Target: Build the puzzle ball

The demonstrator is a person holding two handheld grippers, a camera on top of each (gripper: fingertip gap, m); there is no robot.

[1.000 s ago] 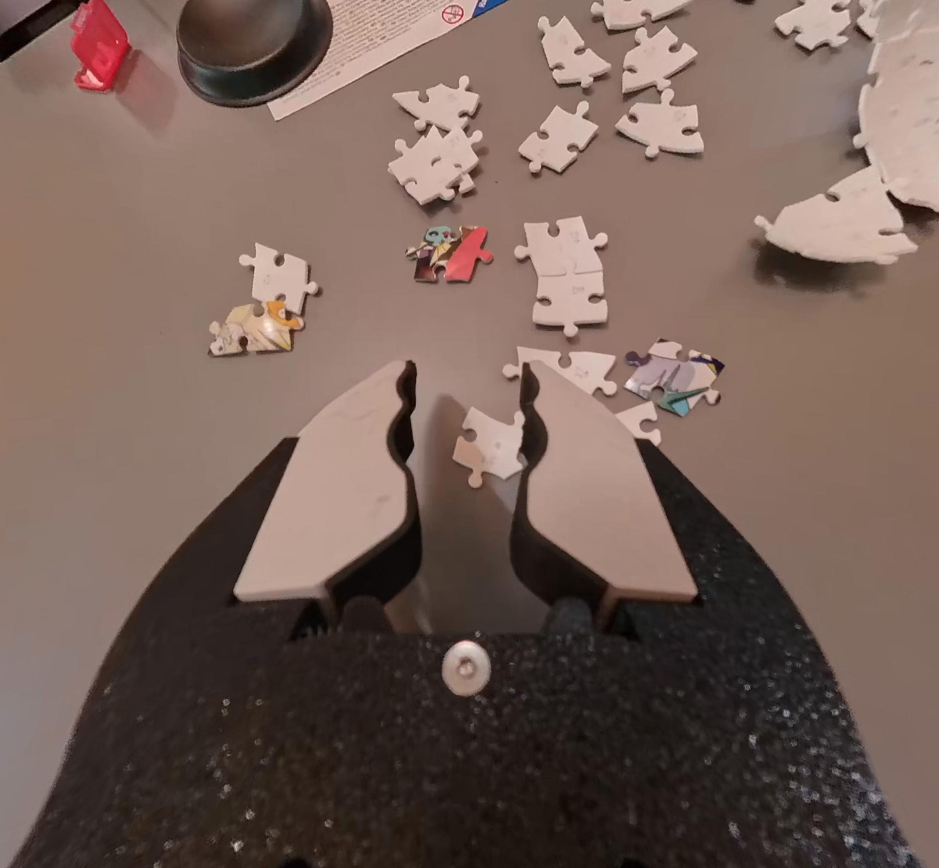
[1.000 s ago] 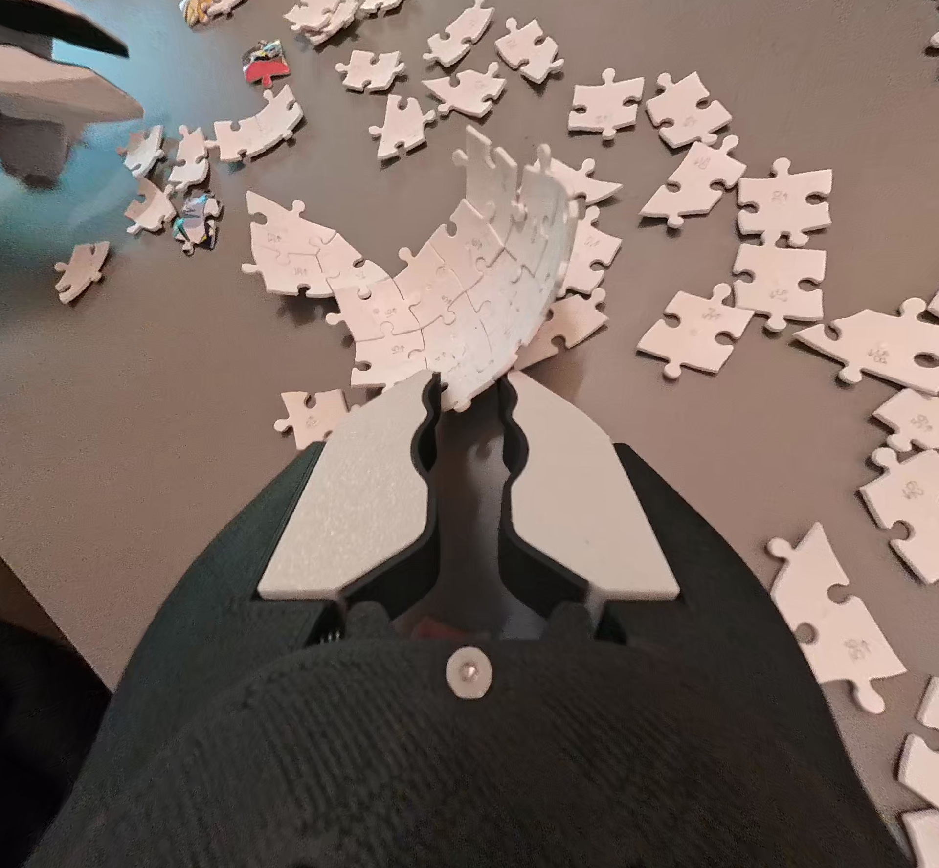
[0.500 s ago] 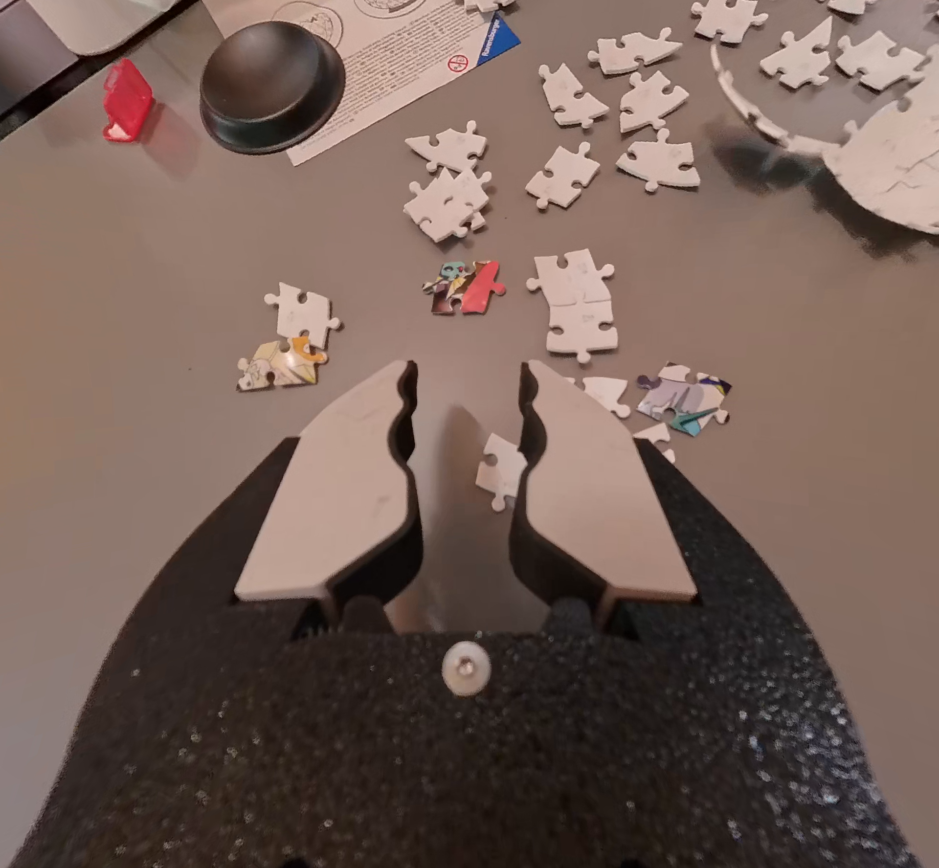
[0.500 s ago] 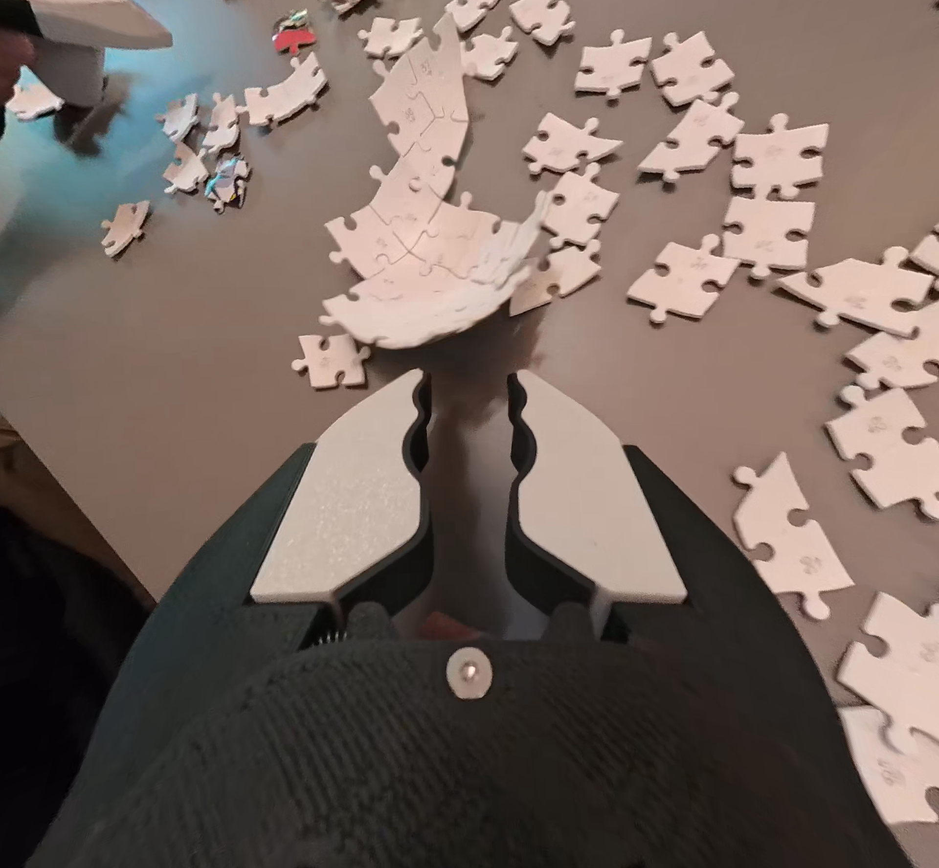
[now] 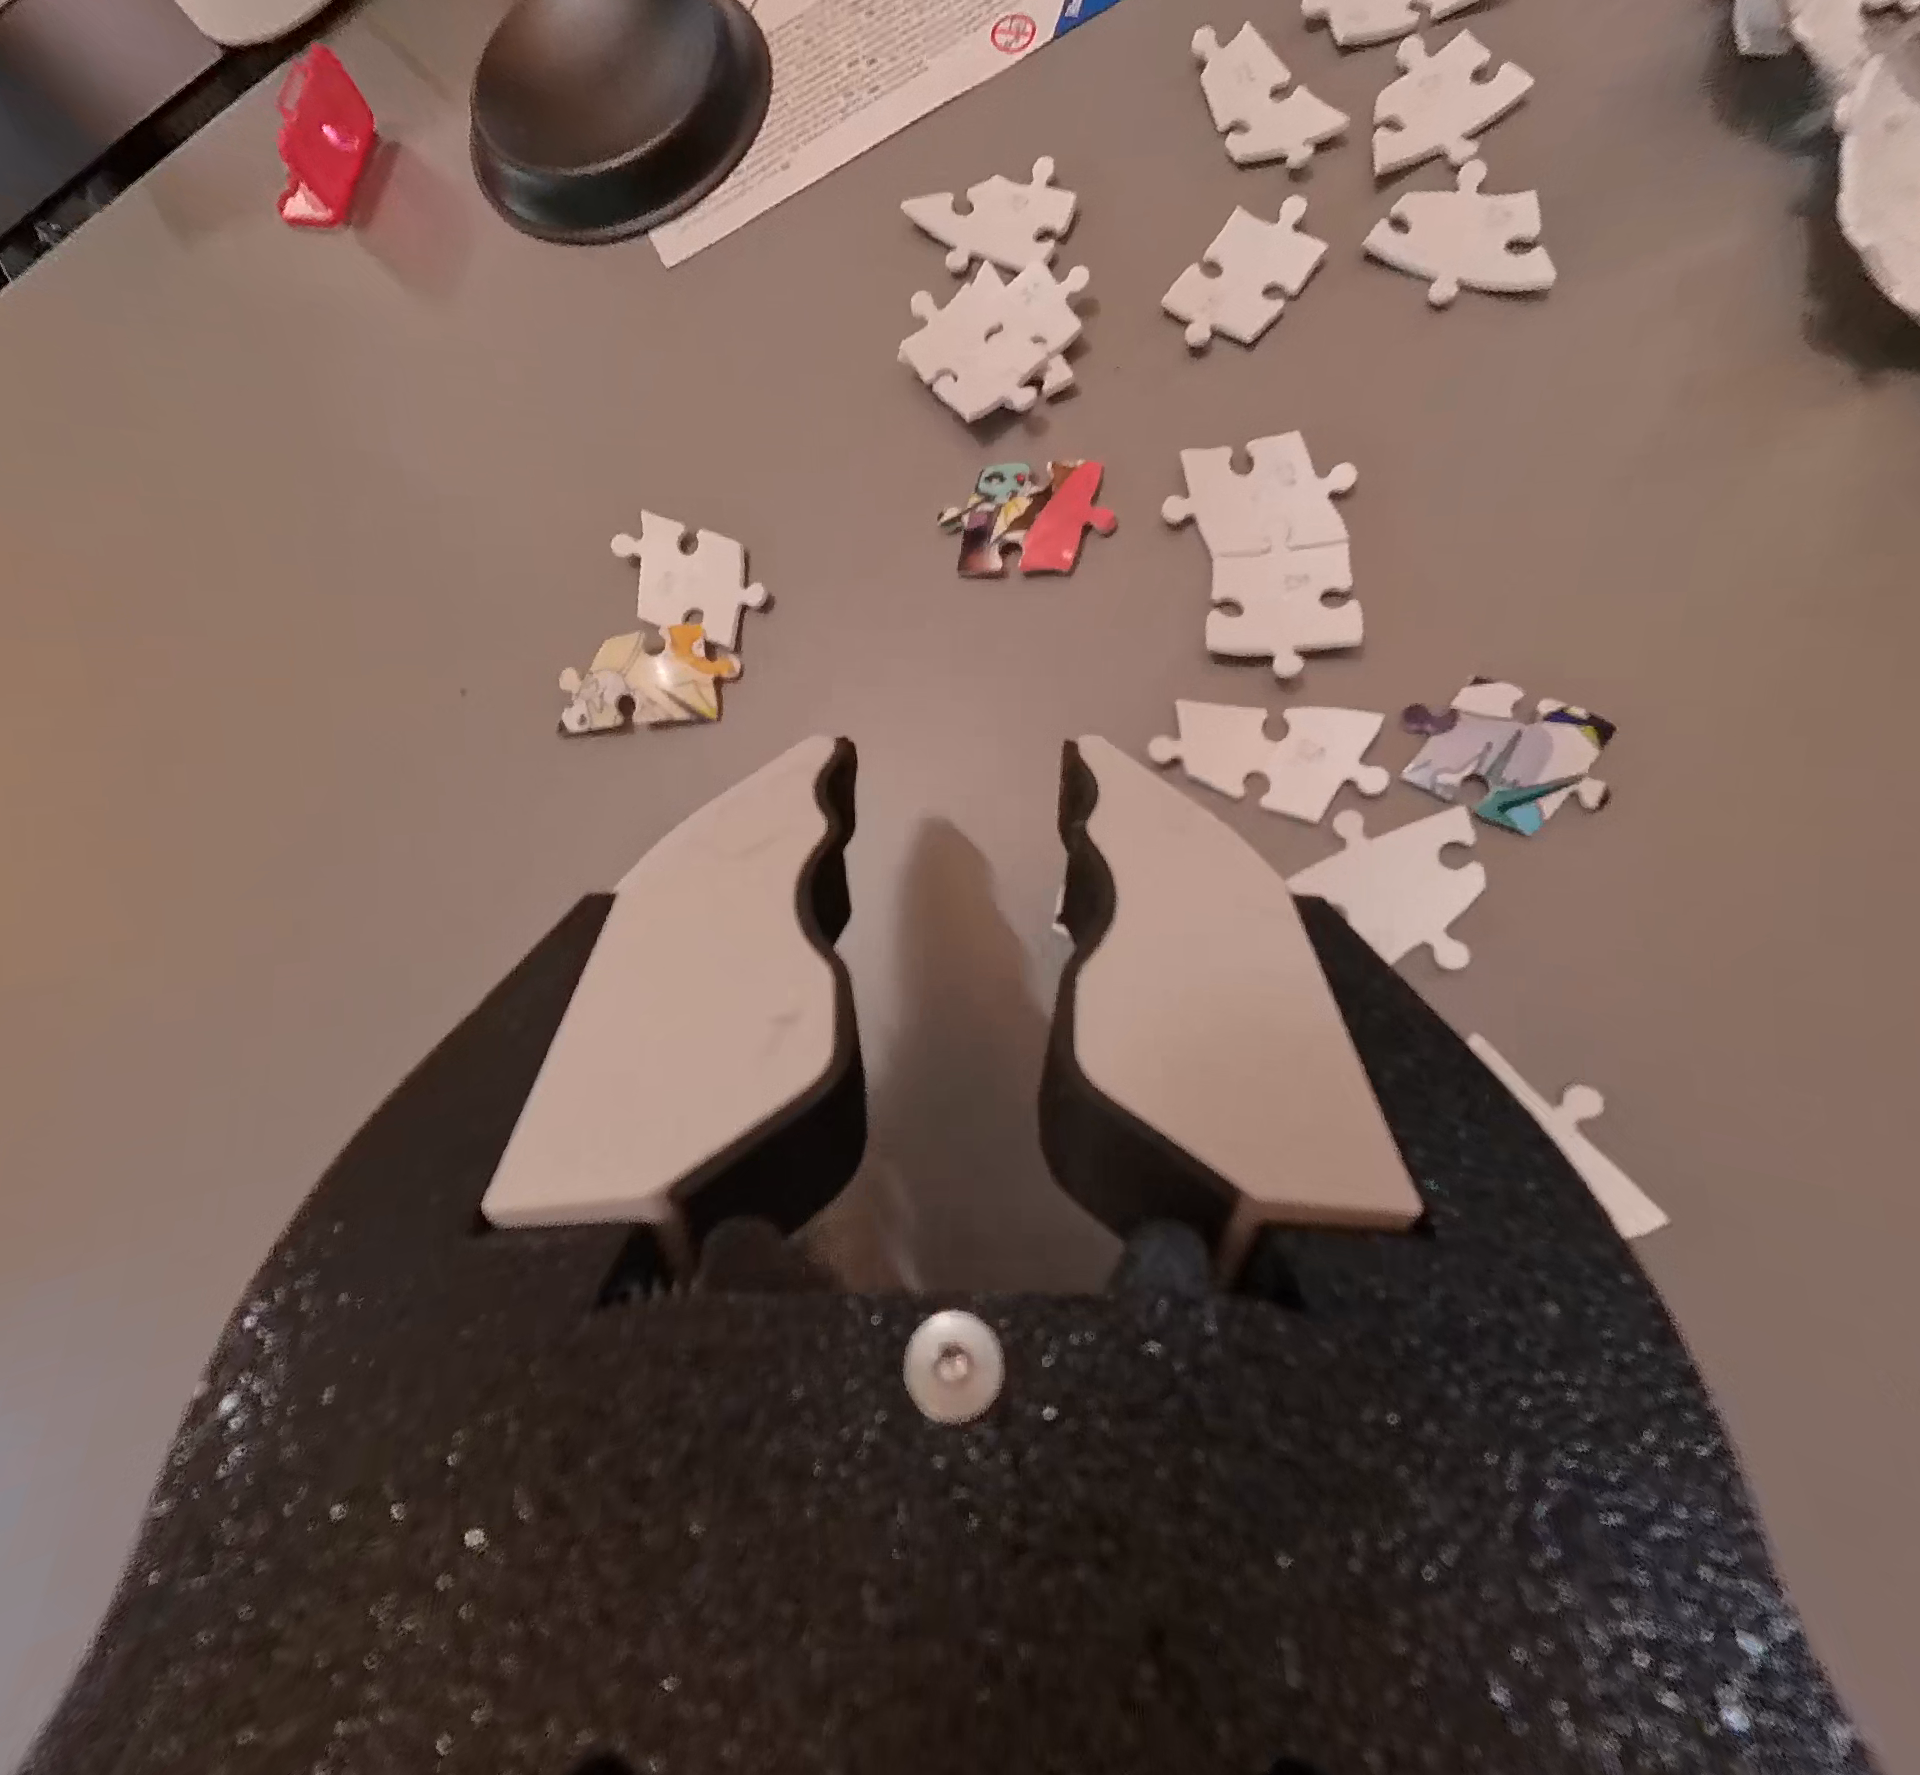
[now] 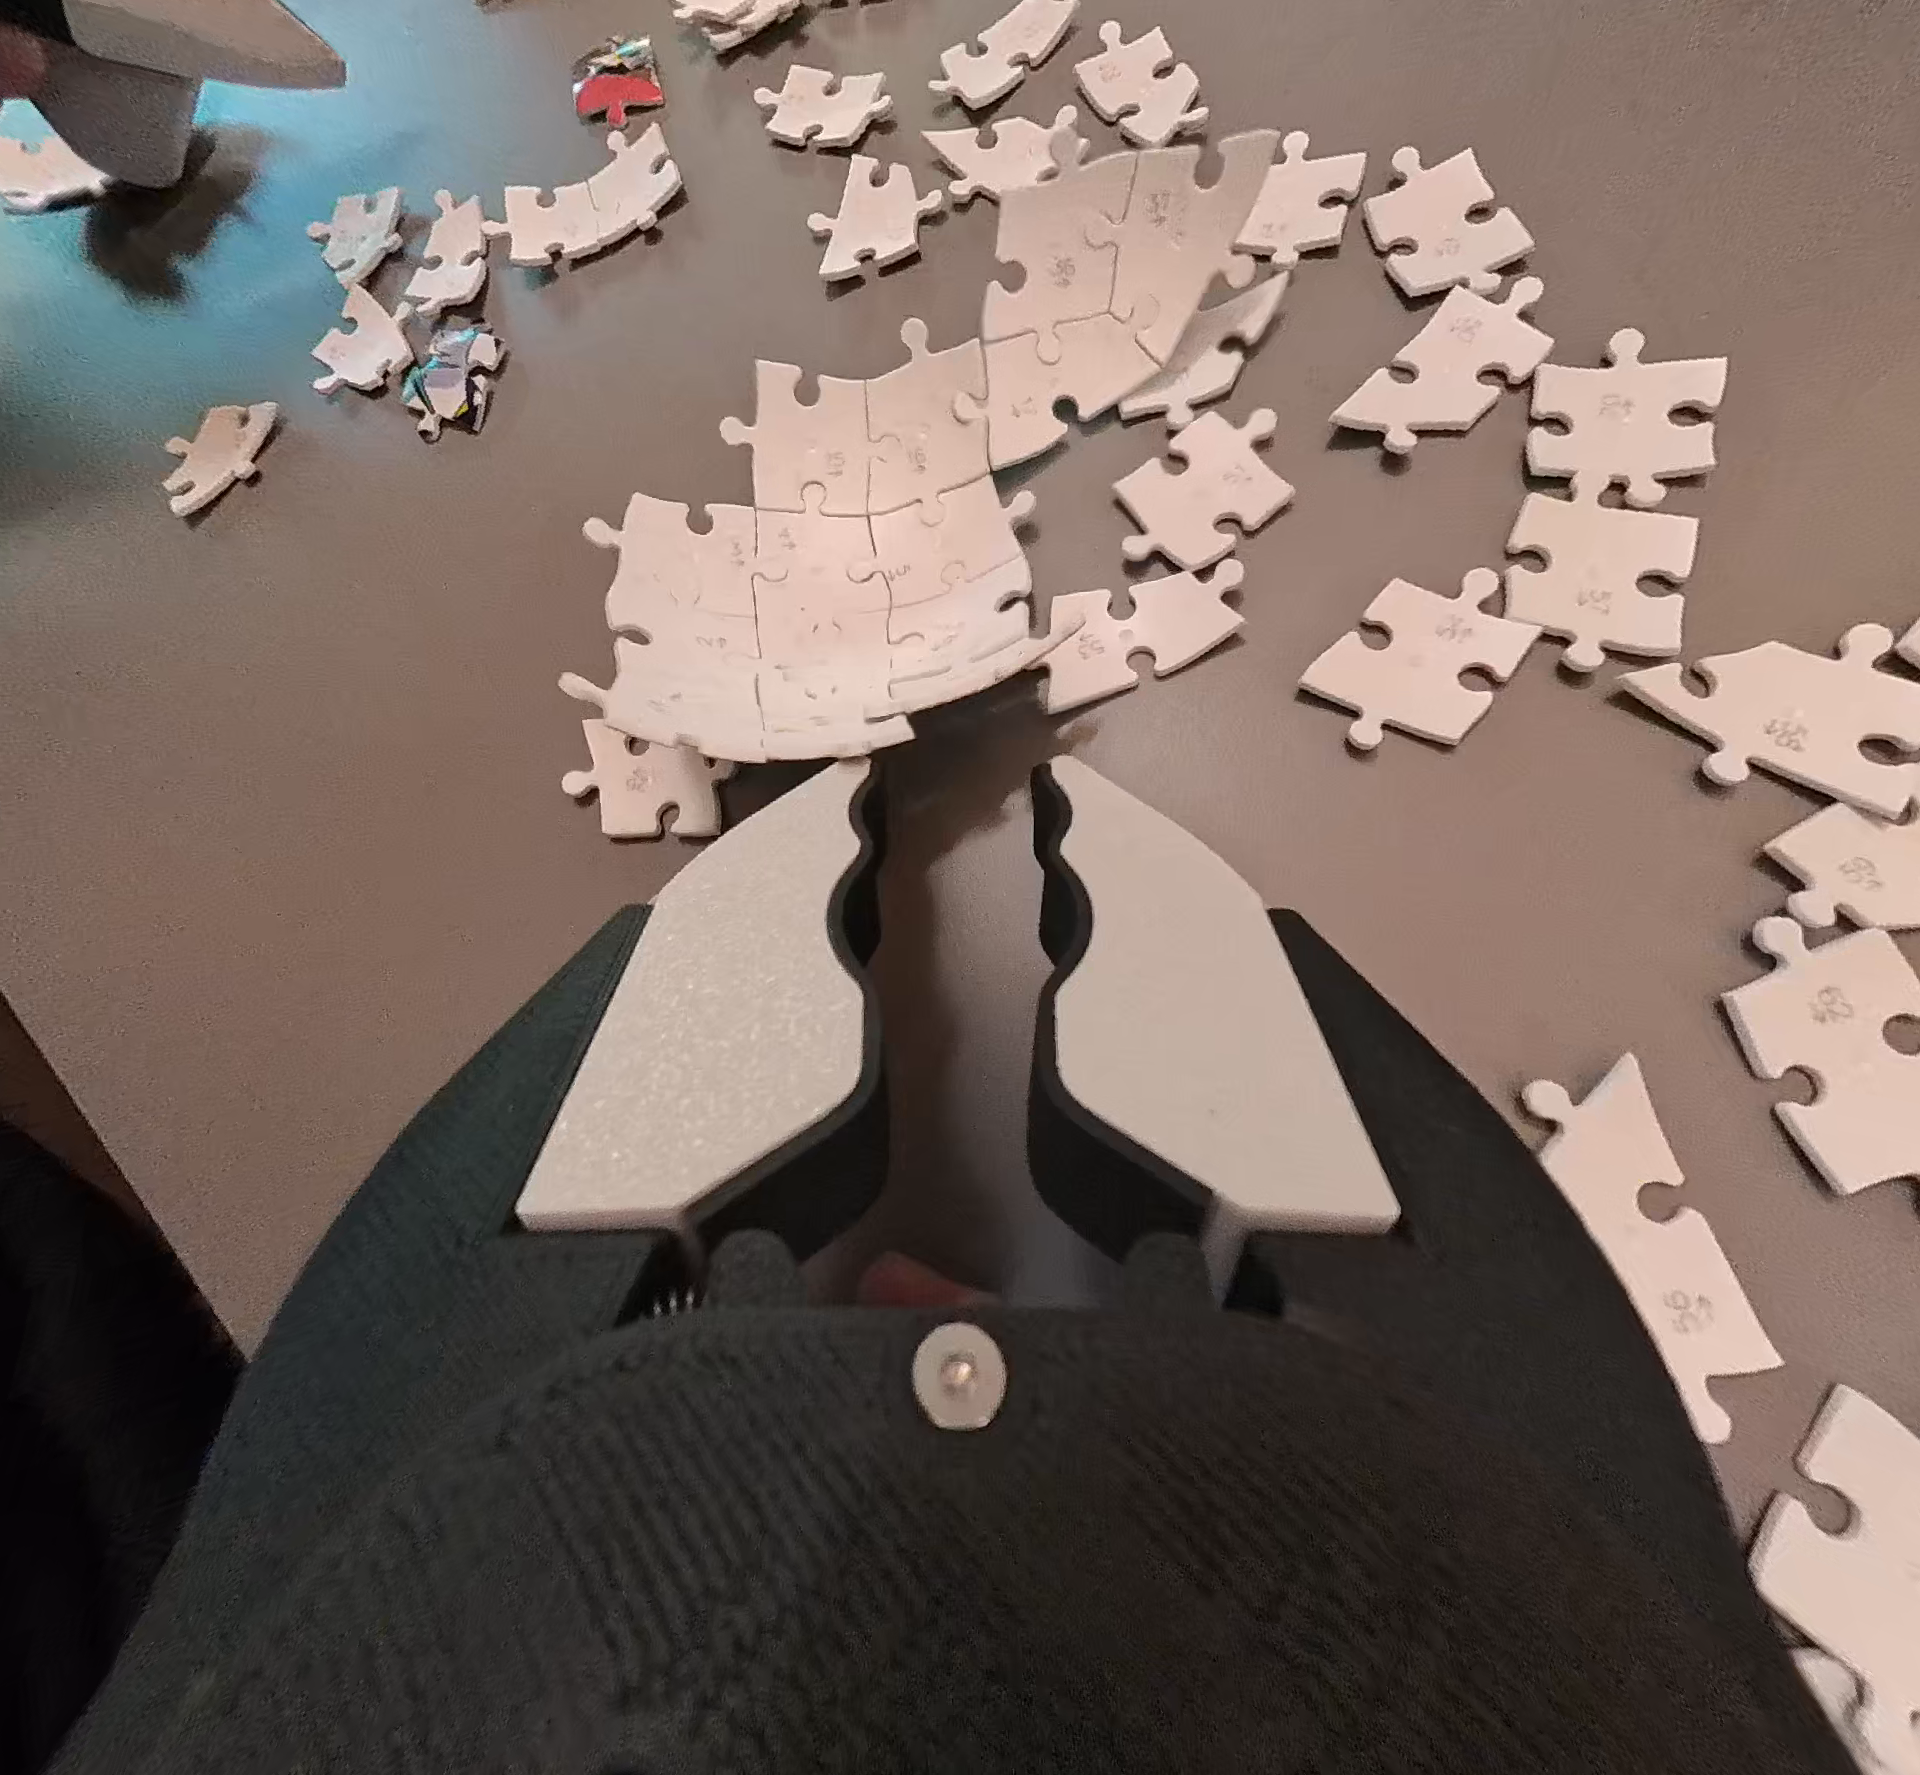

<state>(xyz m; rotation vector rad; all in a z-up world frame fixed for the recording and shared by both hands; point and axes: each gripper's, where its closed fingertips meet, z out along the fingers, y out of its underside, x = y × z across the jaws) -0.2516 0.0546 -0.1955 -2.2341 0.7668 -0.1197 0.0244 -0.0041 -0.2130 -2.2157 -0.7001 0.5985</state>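
Note:
The partly built puzzle ball, a curved white shell of joined pieces [image 6: 831, 603], lies bowl-up on the grey table [image 6: 312, 790] just ahead of my right gripper [image 6: 953, 775]. That gripper is open and empty, its tips at the shell's near edge. The shell's edge also shows in the left wrist view [image 5: 1870, 167]. My left gripper [image 5: 956, 759] is open and empty, low over the table. A white piece [image 5: 1382, 884] pokes out beside its right finger. Loose white pieces [image 5: 1278, 551] and a few colour-side-up ones [image 5: 1029, 520] lie ahead of it. The left gripper shows top left in the right wrist view [image 6: 156, 42].
A black dome stand [image 5: 623, 125] sits on an instruction sheet [image 5: 883, 11], with a red plastic part [image 5: 322, 136] to its left. Many loose white pieces [image 6: 1600, 572] cover the table to the right of the shell. The table's edge runs near my right gripper's left side [image 6: 156, 1050]. It is some 7 centimetres from my left tips to the white piece [image 5: 1382, 884]. It is also in sight in the right wrist view [image 6: 368, 337].
My right gripper let go of the shell's edge and drew back. The shell tipped over from upright to lying bowl-up. My left gripper shifted left, so the piece between its fingers is now hidden.

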